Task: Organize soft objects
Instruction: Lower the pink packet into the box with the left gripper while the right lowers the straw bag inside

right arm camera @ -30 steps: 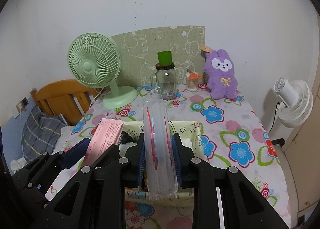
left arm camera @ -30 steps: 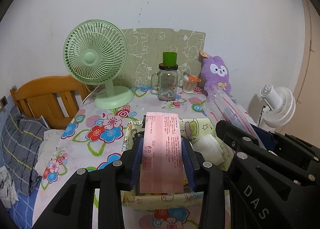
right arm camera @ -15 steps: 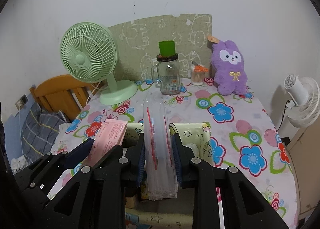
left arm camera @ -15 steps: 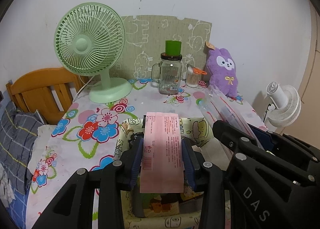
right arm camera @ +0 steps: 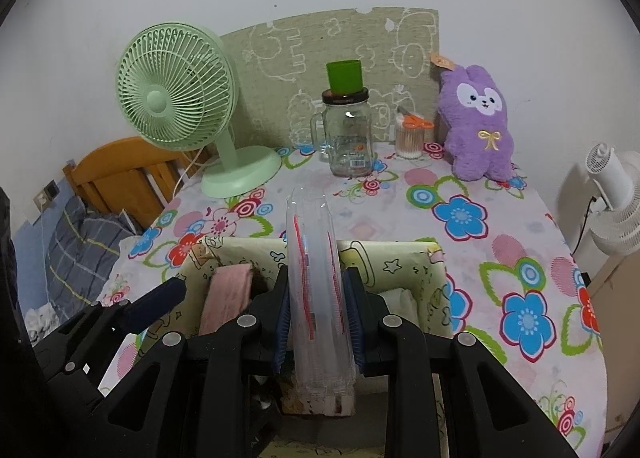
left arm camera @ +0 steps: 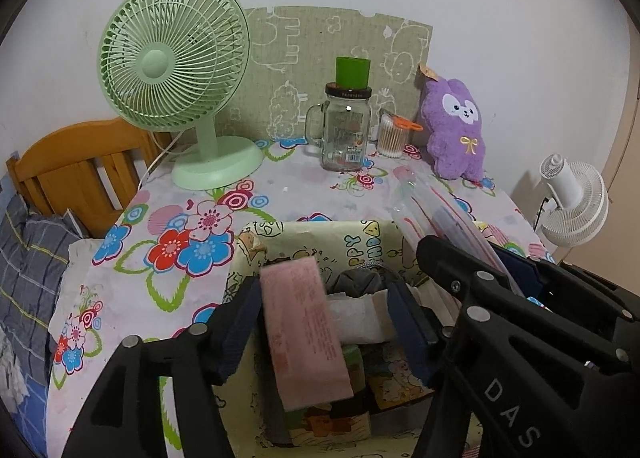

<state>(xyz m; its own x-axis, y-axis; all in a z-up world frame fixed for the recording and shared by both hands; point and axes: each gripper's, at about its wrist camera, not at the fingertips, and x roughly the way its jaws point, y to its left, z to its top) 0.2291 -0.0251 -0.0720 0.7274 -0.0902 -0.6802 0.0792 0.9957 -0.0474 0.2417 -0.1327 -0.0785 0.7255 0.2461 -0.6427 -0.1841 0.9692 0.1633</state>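
A yellow cartoon-print storage box [left arm camera: 304,232] [right arm camera: 400,254] stands on the flowered table. My left gripper [left arm camera: 326,322] is open over the box. A pink flat packet [left arm camera: 306,334] [right arm camera: 228,298] leans inside the box against the left finger, loose between the jaws. My right gripper [right arm camera: 318,324] is shut on a clear plastic pack with red lines [right arm camera: 316,282] [left arm camera: 436,218], held upright over the box. Grey cloth [left arm camera: 360,282] and white tissue [left arm camera: 360,318] lie in the box.
A green desk fan [left arm camera: 176,70] [right arm camera: 180,98], a glass mug jar with a green cup on top [left arm camera: 346,126] [right arm camera: 348,130], a cotton-swab jar [right arm camera: 410,138] and a purple plush rabbit [left arm camera: 454,130] [right arm camera: 478,122] stand at the table's back. A wooden bed frame [left arm camera: 68,166] is left, a white fan [left arm camera: 572,202] right.
My left gripper has opened and let go of the pink packet, which has tipped left and sunk into the box. Both grippers have moved forward and down over the box.
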